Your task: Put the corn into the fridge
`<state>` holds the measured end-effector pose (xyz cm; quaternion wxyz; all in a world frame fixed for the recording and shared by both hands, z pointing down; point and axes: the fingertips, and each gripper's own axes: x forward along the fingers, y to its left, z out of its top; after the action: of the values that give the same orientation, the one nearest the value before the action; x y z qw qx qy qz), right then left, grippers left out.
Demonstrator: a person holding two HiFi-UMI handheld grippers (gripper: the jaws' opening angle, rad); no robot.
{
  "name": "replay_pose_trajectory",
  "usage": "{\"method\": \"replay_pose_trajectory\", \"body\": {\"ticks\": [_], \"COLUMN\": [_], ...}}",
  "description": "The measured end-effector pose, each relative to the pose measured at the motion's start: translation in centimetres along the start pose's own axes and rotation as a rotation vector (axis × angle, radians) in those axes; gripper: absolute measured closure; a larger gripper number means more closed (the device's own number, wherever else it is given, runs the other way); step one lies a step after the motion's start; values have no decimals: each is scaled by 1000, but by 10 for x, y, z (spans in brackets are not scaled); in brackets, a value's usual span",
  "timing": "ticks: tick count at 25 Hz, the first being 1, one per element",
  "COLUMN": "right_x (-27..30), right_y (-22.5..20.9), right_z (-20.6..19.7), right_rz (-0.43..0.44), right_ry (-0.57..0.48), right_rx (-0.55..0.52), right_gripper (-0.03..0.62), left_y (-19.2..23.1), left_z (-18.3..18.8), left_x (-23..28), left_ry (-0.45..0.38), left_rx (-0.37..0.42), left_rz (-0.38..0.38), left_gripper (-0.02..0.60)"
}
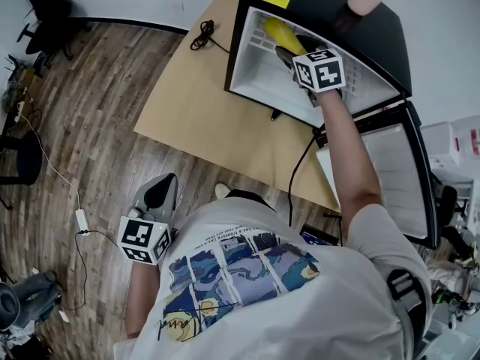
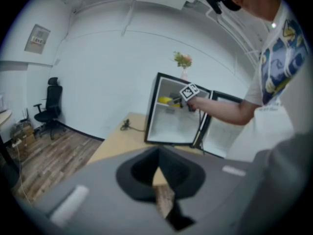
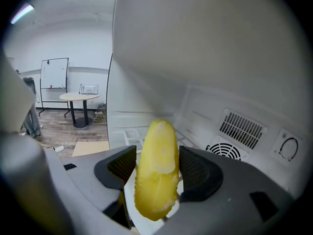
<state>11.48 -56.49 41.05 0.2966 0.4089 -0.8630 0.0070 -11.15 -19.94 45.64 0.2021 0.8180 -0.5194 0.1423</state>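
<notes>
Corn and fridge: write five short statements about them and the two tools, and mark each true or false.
1. The right tool is closed on the corn. True.
2. The corn lies on the floor outside the fridge. False: it is held up inside the fridge's white compartment.
3. The fridge door is closed. False: it stands wide open to the person's right.
4. The left tool has its jaws together with nothing between them. True.
5. A black cable lies on the tan board under the fridge. True.
</notes>
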Motion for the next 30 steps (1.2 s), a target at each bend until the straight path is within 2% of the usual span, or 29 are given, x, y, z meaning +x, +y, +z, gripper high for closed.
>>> {"method": "replay_pose_trajectory", "body": {"ticks": [16,30], "right_x": [-41,-90], "right_y": [-2,25], "right_z": [-23,-48], "right_rz": [-75,-134], "right_ry": [1,11], "right_rx": [64,111], "right_gripper": [341,341], "left_y": [-11,-21], "left_z": [-10,-28], "left_x": [-20,-51], "left_ry": [-2,2], "left_rx": [27,54], "left_rz": [-44,-102], "left_gripper": [572,572]}}
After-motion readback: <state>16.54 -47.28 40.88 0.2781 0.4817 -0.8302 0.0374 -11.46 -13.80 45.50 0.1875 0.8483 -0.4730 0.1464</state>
